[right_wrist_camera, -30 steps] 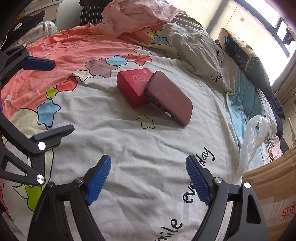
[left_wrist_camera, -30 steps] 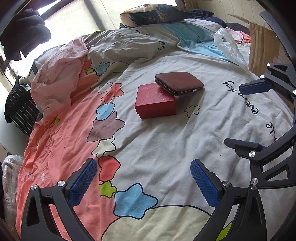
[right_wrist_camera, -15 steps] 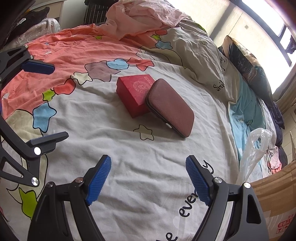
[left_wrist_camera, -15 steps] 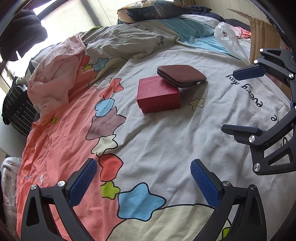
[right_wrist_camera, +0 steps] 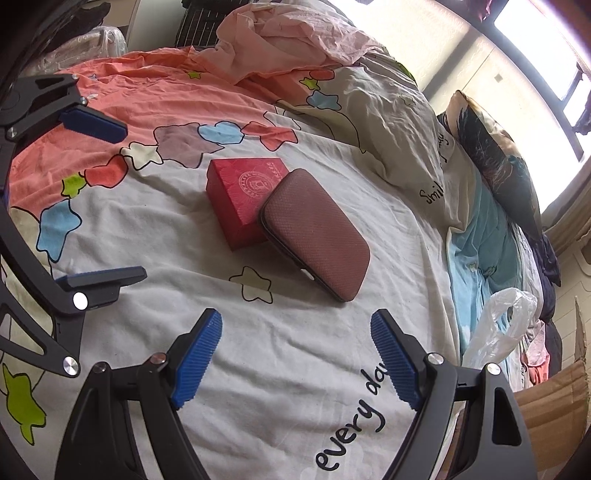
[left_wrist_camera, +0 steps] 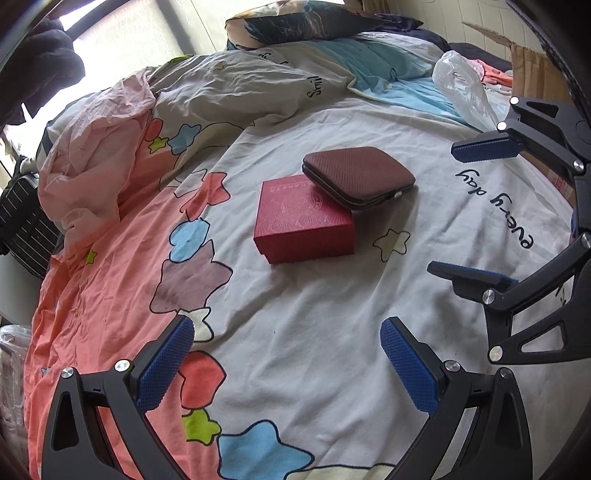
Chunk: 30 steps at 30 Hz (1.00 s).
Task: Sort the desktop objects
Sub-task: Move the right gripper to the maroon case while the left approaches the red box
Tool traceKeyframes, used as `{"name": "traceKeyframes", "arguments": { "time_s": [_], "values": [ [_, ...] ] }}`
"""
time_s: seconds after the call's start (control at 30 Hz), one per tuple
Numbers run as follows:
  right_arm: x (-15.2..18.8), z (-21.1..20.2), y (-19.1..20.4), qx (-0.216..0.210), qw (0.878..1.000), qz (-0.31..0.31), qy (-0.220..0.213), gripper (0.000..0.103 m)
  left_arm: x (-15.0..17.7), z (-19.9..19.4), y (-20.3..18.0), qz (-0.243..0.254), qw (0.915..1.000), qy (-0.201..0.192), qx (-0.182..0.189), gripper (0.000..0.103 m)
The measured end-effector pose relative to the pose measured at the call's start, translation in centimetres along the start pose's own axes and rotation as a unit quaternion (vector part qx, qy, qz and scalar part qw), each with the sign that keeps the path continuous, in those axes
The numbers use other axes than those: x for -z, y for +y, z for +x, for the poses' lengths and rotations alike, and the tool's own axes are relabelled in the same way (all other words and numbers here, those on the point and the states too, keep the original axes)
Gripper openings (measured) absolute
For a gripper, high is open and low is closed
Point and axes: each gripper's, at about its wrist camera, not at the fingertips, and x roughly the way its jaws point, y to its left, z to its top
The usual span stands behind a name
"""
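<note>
Change noted: vs. 1 s ago, both my grippers have closed in on the red box [left_wrist_camera: 303,221]; it and the case fill more of each view now, and the right wrist view has rolled a bit. Nothing on the bed has shifted. I judge this the approach phase, sorting not yet begun, no contact made.

Surface, largest first: the duvet [left_wrist_camera: 295,332] carries everything; it's soft and wrinkled, so objs. may tilt when pressed. A pink sheet [left_wrist_camera: 92,158] is bunched well to the box's left in the left wrist view. A dark pillow [left_wrist_camera: 306,22] lies far beyond the box, by the window. A cardboard carton [right_wrist_camera: 546,398] and a plastic bag [right_wrist_camera: 495,325] sit well apart from the box, at the bed edge.

Task items: the box sits mid-bed; the maroon case [left_wrist_camera: 358,173] leans on its far top corner, overlapping it, other end on the duvet.

Left gripper [left_wrist_camera: 288,365]: jaws wide apart, nothing between. Right gripper [right_wrist_camera: 295,354]: same, spread wide, empty. Both sit near the box, short of it.
</note>
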Motion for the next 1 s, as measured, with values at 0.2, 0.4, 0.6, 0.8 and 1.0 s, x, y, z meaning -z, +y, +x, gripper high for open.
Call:
{"name": "traceKeyframes", "arguments": {
  "time_s": [0.2, 0.4, 0.6, 0.8, 1.0],
  "values": [
    [-0.2, 1.0, 0.4, 0.013, 0.999, -0.027, -0.009, 0.08, -1.0, 1.0, -0.1, -0.004, 0.9999, 0.002, 0.011, 0.103],
    [-0.7, 2.3, 0.4, 0.017, 0.999, -0.046, -0.01, 0.08, -1.3, 2.2, 0.4, -0.011, 0.9997, 0.01, 0.021, 0.103],
    [-1.3, 3.1, -0.5, -0.008, 0.999, -0.04, -0.022, 0.08, -1.7, 2.8, 0.7, -0.008, 0.9993, 0.013, 0.033, 0.103],
    [-1.3, 3.5, -1.3, -0.039, 0.998, -0.028, -0.03, 0.08, -1.6, 2.0, 0.0, 0.022, 0.9986, -0.017, 0.046, 0.103],
    [-1.7, 3.6, -0.9, -0.04, 0.998, -0.039, -0.034, 0.08, -1.7, 2.4, 0.5, 0.01, 0.9984, -0.016, 0.053, 0.103]
  ]
}}
